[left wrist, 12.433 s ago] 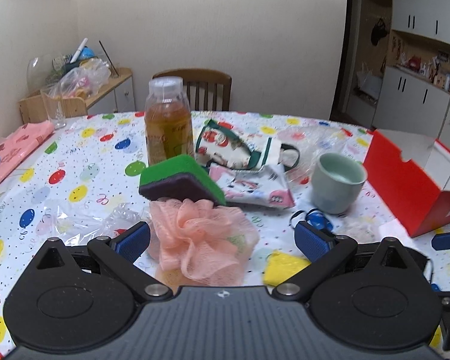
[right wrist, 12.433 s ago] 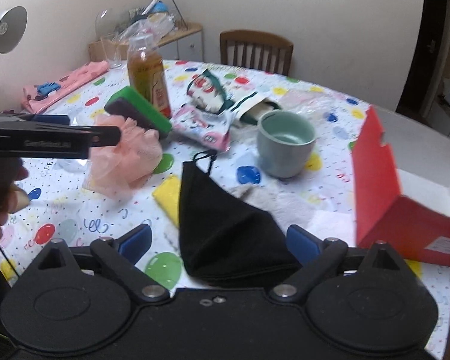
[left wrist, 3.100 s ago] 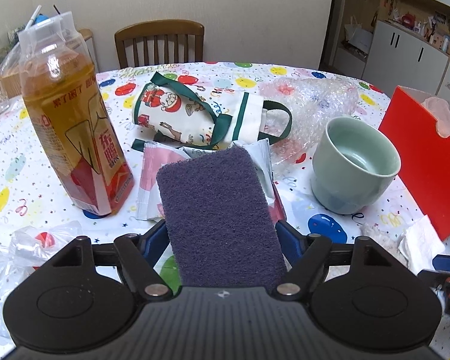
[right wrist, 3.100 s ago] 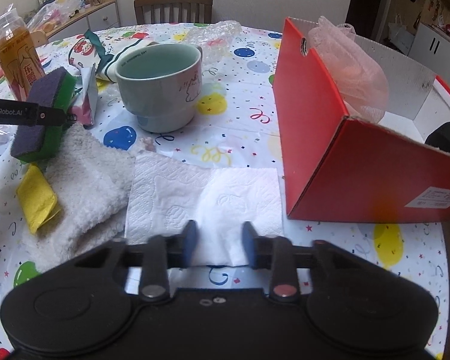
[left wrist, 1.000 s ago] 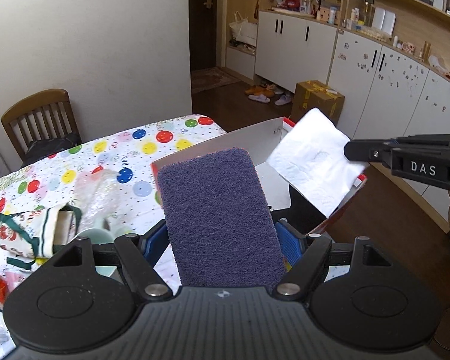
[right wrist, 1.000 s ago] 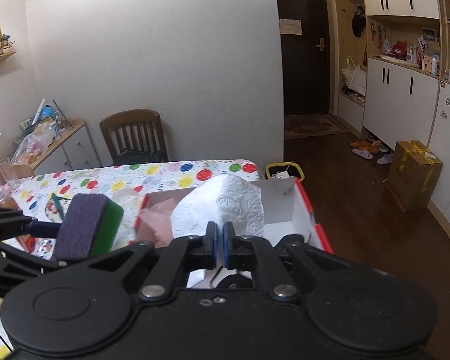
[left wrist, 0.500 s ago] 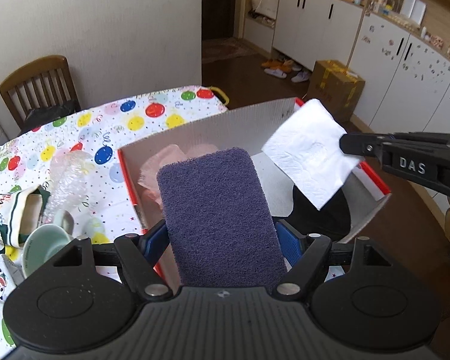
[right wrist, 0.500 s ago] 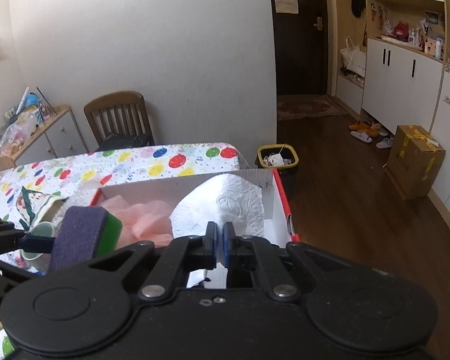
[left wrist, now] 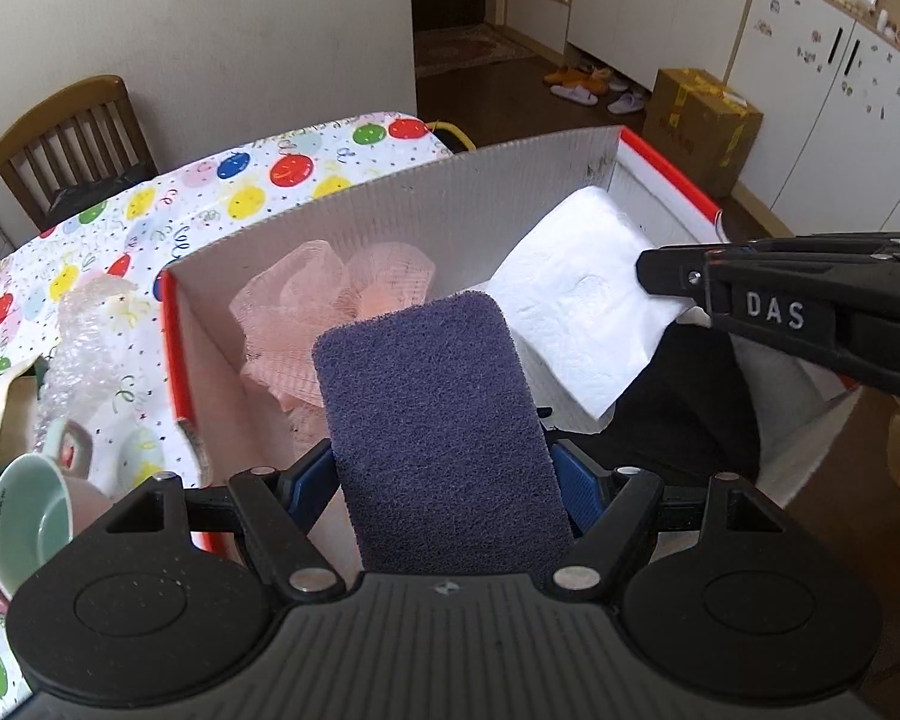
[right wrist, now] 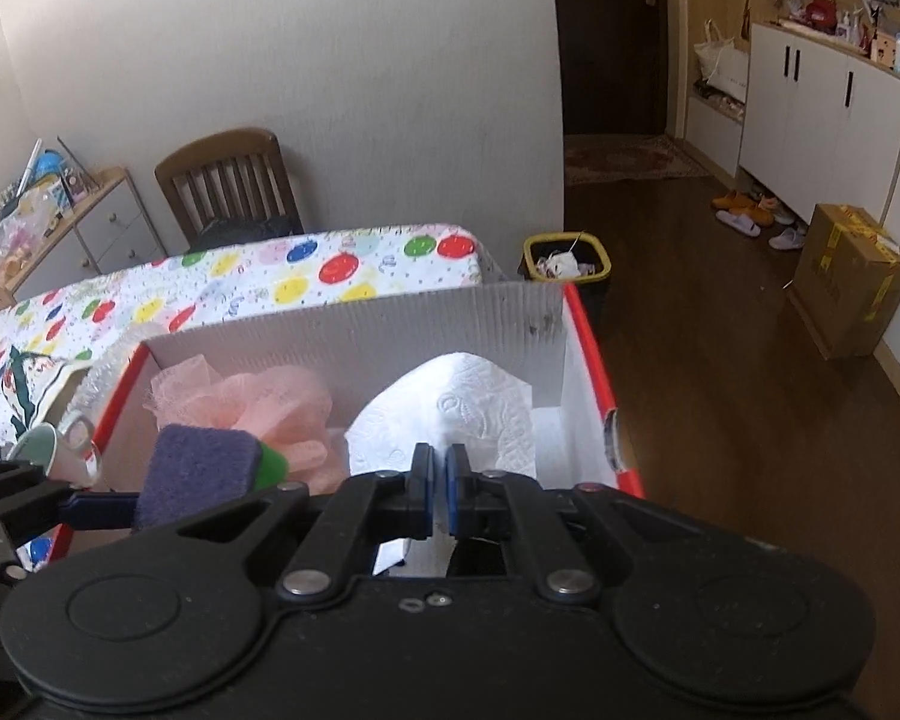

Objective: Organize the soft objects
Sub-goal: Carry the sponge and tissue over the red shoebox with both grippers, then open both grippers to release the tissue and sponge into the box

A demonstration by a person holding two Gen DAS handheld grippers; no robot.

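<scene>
Clamped on a rectangular scouring sponge (left wrist: pixel 438 438) with a purple abrasive face and a green foam body, the left gripper (left wrist: pixel 444 480) has its blue-padded fingers pressed against the sponge's two long sides and holds it above the near-left part of the open red cardboard box (left wrist: pixel 390 204) with its pale corrugated inner wall. From the right wrist view the same sponge (right wrist: pixel 201 471) shows its green edge toward the box's middle. The right gripper (right wrist: pixel 439 489) has its blue pads nearly together, pinching the lower edge of a white embossed paper towel (right wrist: pixel 462 414); the sheet stands up from the pads and hangs over the right half of the box, its top near the far wall. In the left wrist view that towel (left wrist: pixel 576 306) drapes from the fingertip of the right gripper (left wrist: pixel 660 276) above a black fabric item (left wrist: pixel 684 414) lying in the box's near-right corner. A peach mesh bath pouf (left wrist: pixel 336 312) sits inside the box against the far-left corner. Left of the box, on the table with a polka-dot balloon-print cloth (left wrist: pixel 222 192), stands a pale green ceramic cup (left wrist: pixel 27 516), with crumpled clear bubble wrap (left wrist: pixel 87 342) just beyond it. A brown wooden slat-back chair (right wrist: pixel 231 186) stands beyond the box, at the table's far side.
</scene>
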